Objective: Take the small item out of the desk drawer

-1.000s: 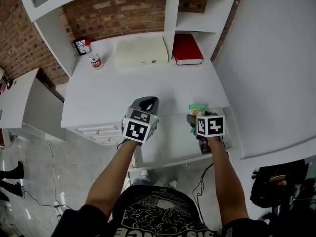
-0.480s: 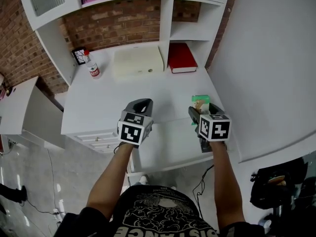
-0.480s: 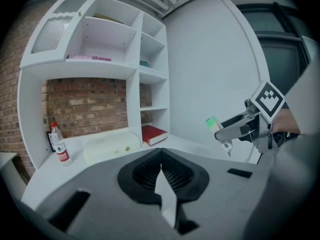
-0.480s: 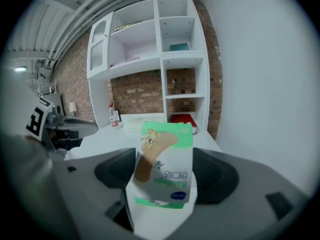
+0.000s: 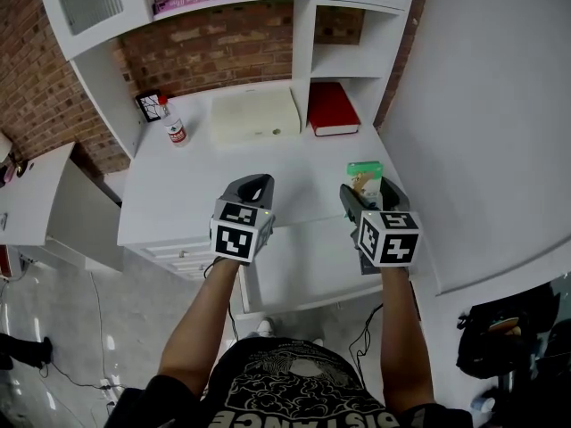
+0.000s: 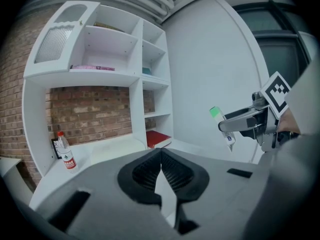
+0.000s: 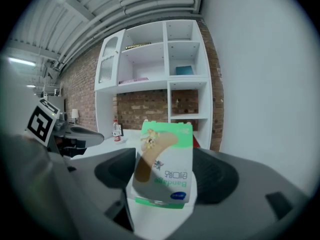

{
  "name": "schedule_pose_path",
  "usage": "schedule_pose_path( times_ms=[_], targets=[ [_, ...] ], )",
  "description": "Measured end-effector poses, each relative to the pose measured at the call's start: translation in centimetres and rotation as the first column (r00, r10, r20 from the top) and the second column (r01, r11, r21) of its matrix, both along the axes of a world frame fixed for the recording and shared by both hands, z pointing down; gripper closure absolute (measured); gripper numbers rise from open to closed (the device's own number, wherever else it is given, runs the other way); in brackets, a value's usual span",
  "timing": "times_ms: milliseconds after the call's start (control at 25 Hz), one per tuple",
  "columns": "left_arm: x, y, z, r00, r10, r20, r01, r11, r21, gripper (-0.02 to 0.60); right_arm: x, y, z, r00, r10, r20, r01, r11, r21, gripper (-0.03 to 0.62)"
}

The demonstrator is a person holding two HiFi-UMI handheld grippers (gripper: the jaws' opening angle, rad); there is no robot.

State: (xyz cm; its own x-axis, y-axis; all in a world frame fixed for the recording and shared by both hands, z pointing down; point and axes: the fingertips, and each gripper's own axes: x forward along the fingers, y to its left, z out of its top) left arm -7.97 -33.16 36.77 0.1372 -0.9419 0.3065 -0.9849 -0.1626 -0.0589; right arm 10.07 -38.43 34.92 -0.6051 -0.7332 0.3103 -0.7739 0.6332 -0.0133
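Upper centre: red book lying flat in the lowest bay of a white shelf unit, cream flat box just left of it. Further left, red-capped bottle standing upright beside a small black frame. Brick wall behind; black bag at lower right.

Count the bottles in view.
1. The bottle stands upright at the back left of the desk, beside a small black-and-white card. More could be hidden on parts of the shelves that no view shows.
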Motion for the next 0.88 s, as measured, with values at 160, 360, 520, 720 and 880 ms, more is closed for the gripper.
schedule_pose_path(
  times_ms=[160,360,520,720,880],
  targets=[
    [-0.3,0.3,-0.2,1.0,-0.006,0.002,0.006,1.0,0.002,0.574,-0.2,0.3,-0.9,1.0,-0.005,0.009,0.005,1.0,0.024,0.241],
    [-0.7,0.5,-0.1,1.0,-0.014,0.005,0.014,1.0,0.001,0.574,-0.5,0.5,-1.7,1.0,-0.003,0.001,0.003,0.998,0.058,0.241],
    [-0.8,0.5,-0.4,1.0,-0.014,0.003,0.014,1.0,0.008,0.574,-0.7,0.6,-1.7,1.0,-0.005,-0.005,0.005,0.998,0.064,0.241],
    [-1.1,0.6,-0.3,1.0,-0.018,0.001,0.018,1.0,0.004,0.574,-0.9,0.7,-1.7,1.0,-0.006,-0.013,0.007,0.998,0.066,0.241],
    [-1.0,0.7,-0.2,1.0,-0.017,0.0,0.017,1.0,0.003,0.574,-0.9,0.7,-1.7,1.0,-0.006,-0.013,0.007,0.998,0.068,0.241]
  ],
)
